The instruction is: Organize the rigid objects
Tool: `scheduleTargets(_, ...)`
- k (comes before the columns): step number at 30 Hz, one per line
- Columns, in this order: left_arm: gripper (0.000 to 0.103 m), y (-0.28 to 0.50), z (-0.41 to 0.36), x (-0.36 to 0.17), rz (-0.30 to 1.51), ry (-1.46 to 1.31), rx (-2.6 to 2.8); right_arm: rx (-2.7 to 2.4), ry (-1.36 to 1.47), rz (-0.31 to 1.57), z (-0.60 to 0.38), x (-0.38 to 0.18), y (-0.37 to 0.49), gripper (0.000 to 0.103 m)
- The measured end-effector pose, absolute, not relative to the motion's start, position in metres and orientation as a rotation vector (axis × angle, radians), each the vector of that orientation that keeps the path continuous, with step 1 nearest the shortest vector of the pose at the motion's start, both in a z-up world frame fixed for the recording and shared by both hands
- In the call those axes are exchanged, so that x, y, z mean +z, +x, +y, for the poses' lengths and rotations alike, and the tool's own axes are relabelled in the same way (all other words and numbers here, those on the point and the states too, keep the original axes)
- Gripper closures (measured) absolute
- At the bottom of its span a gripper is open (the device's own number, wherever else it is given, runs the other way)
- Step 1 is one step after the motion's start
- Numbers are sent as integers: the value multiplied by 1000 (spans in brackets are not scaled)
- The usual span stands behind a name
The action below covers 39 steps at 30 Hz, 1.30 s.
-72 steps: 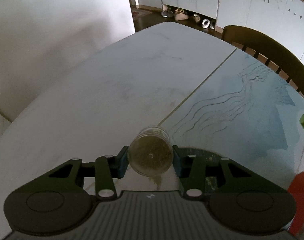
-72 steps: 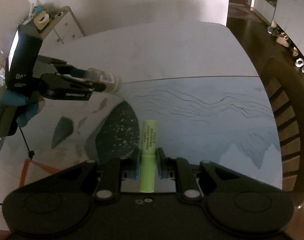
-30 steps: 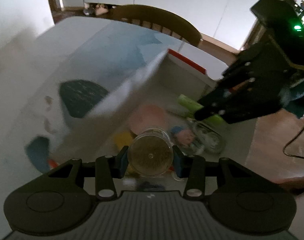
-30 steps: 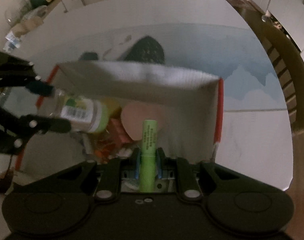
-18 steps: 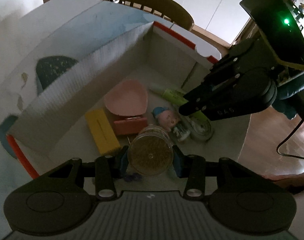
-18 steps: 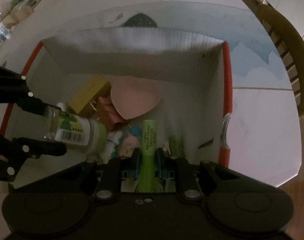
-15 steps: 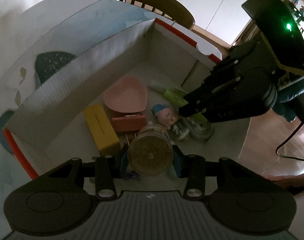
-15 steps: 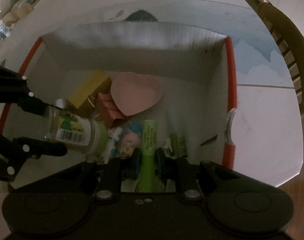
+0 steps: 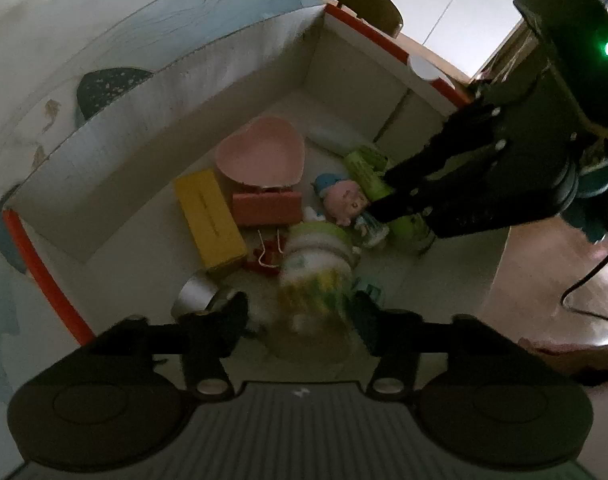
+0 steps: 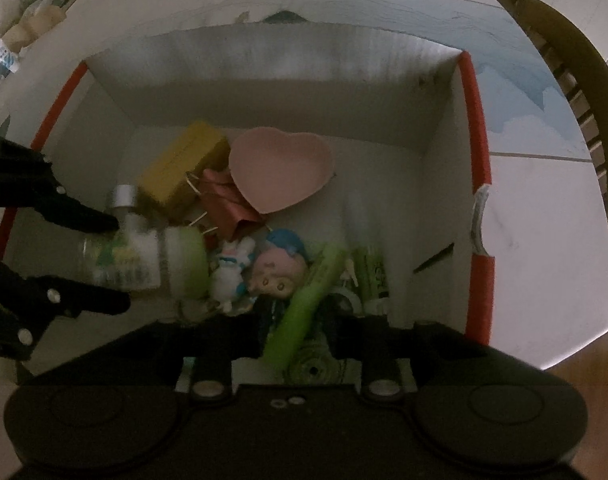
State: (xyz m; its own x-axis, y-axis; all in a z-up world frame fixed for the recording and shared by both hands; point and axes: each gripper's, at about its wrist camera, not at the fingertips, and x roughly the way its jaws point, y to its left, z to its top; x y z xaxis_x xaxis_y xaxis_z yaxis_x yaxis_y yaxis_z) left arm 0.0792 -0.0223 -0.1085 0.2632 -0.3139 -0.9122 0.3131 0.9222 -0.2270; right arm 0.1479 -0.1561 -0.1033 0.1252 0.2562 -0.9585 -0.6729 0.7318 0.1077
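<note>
Your two grippers hang over a white box [image 10: 444,128] with red-edged rims — inside lie a pink heart-shaped dish [image 10: 279,168], a yellow block [image 9: 209,224], a red packet [image 9: 265,208] and a small doll [image 10: 277,268]. Your left gripper [image 9: 299,312] has its fingers spread wide, with the blurred jar [image 9: 316,280] (white cap pointing into the box) loose between them, touching neither. Your right gripper [image 10: 297,320] is likewise parted; the green tube [image 10: 304,308] lies tilted between its fingers, resting among the clutter on the box floor beside another green tube [image 10: 372,276].
</note>
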Motion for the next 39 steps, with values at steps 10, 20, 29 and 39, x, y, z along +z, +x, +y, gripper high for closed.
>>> scheduleTargets(10, 36, 62, -15, -85, 1124, -32, -395, 710, -317, 1209, -171, -78, 132, 60)
scheduleTargets(20, 36, 37, -4, -53, 958, -89, -320, 730, -184, 1076, -195, -30, 105, 44)
scheduleTargets(29, 28, 11, -2, -35, 862, -115, -247, 758, -65, 902, -220, -3, 62, 22)
scheduleTargets(39, 16, -8, -11, -22, 808, -101, -165, 771, -30, 752, -234, 3, 26, 2)
